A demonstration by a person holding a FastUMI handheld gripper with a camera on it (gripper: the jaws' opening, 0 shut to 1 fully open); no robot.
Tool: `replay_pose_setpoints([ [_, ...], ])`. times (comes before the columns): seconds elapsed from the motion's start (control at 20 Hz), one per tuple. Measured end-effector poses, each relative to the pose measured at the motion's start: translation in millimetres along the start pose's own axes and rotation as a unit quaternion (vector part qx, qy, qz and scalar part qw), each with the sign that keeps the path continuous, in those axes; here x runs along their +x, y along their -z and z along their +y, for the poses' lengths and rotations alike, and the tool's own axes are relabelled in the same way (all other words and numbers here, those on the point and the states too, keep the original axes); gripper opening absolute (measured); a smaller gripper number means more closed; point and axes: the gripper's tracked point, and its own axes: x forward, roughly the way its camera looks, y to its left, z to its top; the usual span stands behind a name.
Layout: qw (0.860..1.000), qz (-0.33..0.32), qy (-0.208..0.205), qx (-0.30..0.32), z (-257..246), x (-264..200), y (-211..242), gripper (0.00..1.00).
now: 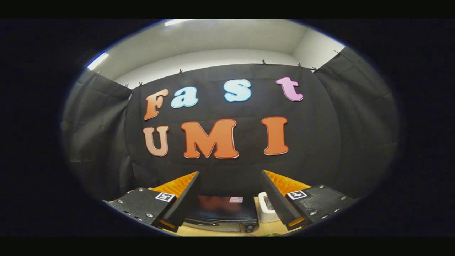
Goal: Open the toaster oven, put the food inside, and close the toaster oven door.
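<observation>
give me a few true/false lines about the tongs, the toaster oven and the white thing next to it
1. The tongs are open with nothing between the fingers. True.
2. The toaster oven sits beyond the fingers, seen through the gap between them. True.
3. The toaster oven door is hanging wide open. False: it looks closed, with the handle running along the front near the bottom of the view.
4. One finger is pressing on the white container. False: the container stands on the table beside the oven, beyond the fingers and partly hidden by one of them.
5. The oven and the white container stand side by side on a light wooden table. True.
</observation>
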Motion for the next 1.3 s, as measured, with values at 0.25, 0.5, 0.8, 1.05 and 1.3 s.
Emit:
replay_pose_setpoints([
  [0.25, 0.999, 0.047, -0.026, 0.000, 39, 9, 51, 0.99],
  [0.5, 0.993, 0.109, -0.031, 0.033, 73, 19, 121, 0.99],
  [0.8, 0.981, 0.191, 0.002, 0.040, 78, 21, 200, 0.99],
  [1.05, 0.978, 0.207, 0.018, 0.013, 84, 19, 229, 0.99],
  [1.3, 0.976, 0.210, 0.033, -0.047, 87, 15, 246, 0.98],
])
